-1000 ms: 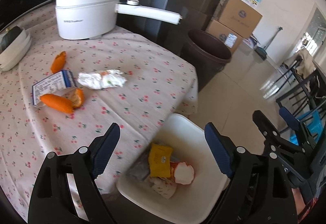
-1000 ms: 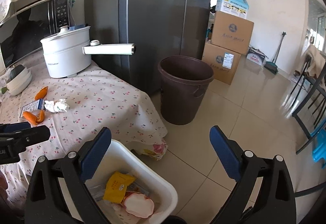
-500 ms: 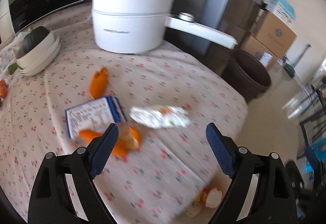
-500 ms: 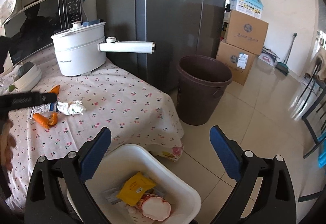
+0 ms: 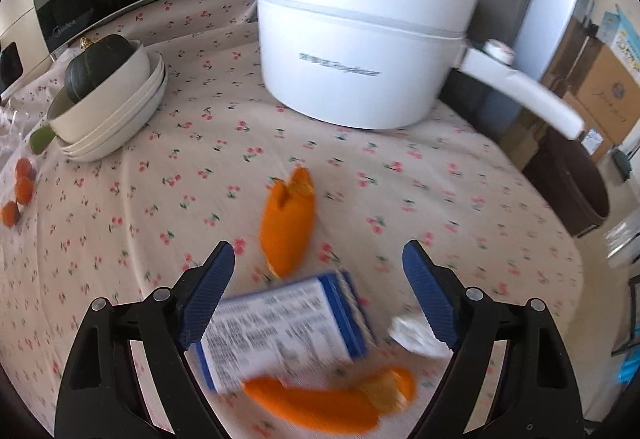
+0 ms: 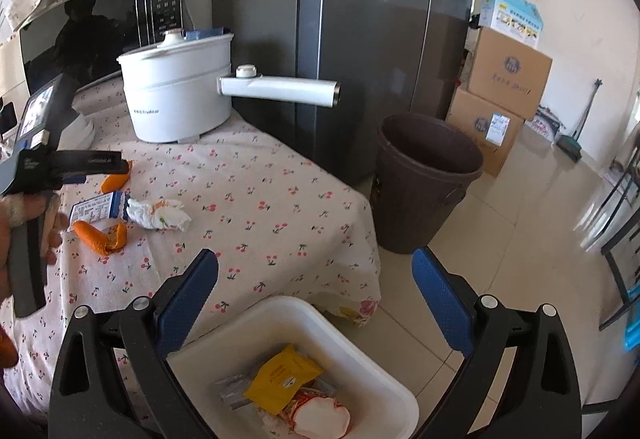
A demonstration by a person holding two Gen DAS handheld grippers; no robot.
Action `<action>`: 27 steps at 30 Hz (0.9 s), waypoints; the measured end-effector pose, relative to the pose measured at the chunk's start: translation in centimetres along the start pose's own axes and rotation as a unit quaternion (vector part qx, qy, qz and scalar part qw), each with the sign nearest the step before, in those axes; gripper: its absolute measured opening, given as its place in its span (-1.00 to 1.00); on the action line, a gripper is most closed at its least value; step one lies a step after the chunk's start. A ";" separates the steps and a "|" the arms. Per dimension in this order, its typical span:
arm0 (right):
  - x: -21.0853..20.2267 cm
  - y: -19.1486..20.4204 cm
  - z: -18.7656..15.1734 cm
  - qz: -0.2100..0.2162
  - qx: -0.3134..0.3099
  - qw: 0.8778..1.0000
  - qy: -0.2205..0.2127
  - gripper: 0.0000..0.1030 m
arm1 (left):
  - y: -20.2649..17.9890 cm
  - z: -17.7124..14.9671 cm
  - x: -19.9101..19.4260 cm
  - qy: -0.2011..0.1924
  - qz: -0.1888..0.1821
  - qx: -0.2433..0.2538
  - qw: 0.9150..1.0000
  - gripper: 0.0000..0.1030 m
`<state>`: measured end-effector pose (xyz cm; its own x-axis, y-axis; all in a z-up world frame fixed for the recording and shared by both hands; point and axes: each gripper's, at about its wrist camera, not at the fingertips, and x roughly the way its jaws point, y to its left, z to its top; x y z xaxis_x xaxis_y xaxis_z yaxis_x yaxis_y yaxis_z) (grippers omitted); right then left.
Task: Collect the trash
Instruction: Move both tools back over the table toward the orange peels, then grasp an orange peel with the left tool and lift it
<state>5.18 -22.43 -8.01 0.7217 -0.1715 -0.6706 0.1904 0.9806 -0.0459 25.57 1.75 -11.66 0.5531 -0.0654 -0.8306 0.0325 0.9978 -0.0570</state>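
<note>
Landmark: white pot (image 5: 360, 51) at the back of the table (image 5: 120, 223); places are given from it.
Bowls (image 5: 116, 111): left of the pot, not trash.
Left gripper (image 5: 316, 291): jaws spread wide, holding nothing, hovering over the trash in front of the pot.
Peel (image 5: 286, 231): nearest the pot; light, curled, stiff enough to pinch across its width.
Carton (image 5: 280, 323): in front of that peel, flat, between the jaws; light, crushable, best taken by its long edges.
Second peel (image 5: 320, 405): touching the carton's near edge.
Tissue (image 5: 416, 335): right of the carton; soft, pinch anywhere.
Right gripper (image 6: 316, 299): jaws apart, empty, above the bin (image 6: 384, 391), off the table's front edge.
</note>
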 end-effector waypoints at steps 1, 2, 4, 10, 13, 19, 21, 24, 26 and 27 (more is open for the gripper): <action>0.2 0.1 -0.1 0.000 -0.001 1.000 0.003 0.84 | 0.3 0.3 0.5 0.004 0.000 -0.003 1.000 0.55; 0.5 0.3 -0.1 0.000 -0.003 1.000 0.007 0.84 | 0.5 0.6 0.9 0.007 -0.003 -0.006 1.000 0.53; 1.1 0.6 -0.3 0.003 -0.006 1.000 0.020 0.84 | 1.0 1.2 1.9 0.014 -0.010 -0.013 1.000 0.47; 2.0 1.4 -0.7 0.009 -0.016 0.999 0.043 0.84 | 0.8 2.4 4.0 0.036 -0.019 -0.006 0.999 0.40; 2.2 1.7 -0.7 0.012 -0.020 0.999 0.048 0.84 | 1.0 2.7 5.2 0.061 -0.021 -0.005 0.998 0.36; 2.5 2.2 -0.8 0.016 -0.023 0.998 0.054 0.84 | 1.0 2.2 5.6 0.073 -0.002 0.026 0.997 0.03; 2.4 2.6 -0.8 0.015 -0.030 0.998 0.052 0.84 | 1.1 2.0 5.4 0.071 0.007 0.041 0.997 -0.27; 2.4 3.1 -0.9 0.012 -0.041 0.998 0.049 0.84 | 1.5 1.5 4.7 0.067 0.006 0.046 0.997 -0.54; 2.4 3.7 -0.8 0.011 -0.053 0.997 0.046 0.84 | 1.9 1.3 4.0 0.057 0.014 0.046 0.997 -0.59; 2.4 3.9 -0.8 0.011 -0.058 0.997 0.045 0.84 | 2.2 1.2 3.5 0.051 0.014 0.043 0.998 -0.60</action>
<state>7.16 -18.98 -10.39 0.6605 -0.1456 -0.7365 0.0933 0.9893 -0.1119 28.63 3.72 -14.03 0.4679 -0.0330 -0.8832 0.0917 0.9957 0.0114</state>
